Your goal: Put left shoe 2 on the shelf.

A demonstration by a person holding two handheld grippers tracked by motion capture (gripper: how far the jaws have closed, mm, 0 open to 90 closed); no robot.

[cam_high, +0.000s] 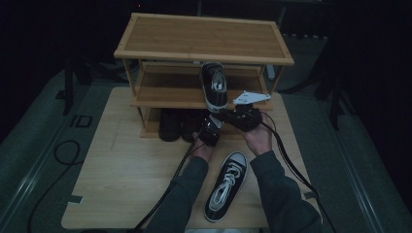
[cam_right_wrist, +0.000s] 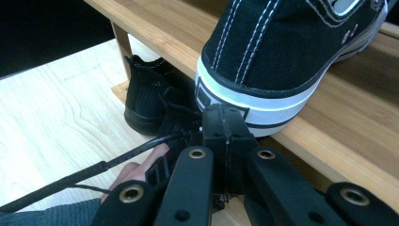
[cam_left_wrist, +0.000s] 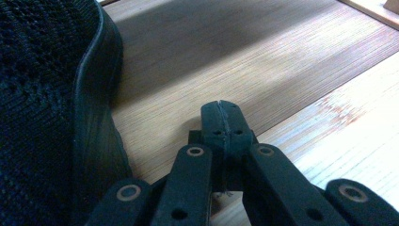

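While the high view shows one black canvas sneaker with a white sole [cam_high: 214, 85] on the middle board of the wooden shoe rack [cam_high: 204, 39] and its twin black canvas sneaker [cam_high: 226, 185] on the table, the left gripper view shows the left gripper [cam_left_wrist: 221, 113] pressed together with nothing in it beside a black knit shoe [cam_left_wrist: 47, 103], and the right gripper view shows the right gripper [cam_right_wrist: 225, 123] pressed together, empty, right at the first sneaker's heel.

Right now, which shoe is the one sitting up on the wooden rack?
Find the bamboo rack behind the table. On its middle shelf stands one black sneaker, heel toward the person. Its white sole stripe distinguishes it from the all-black shoes beneath it.
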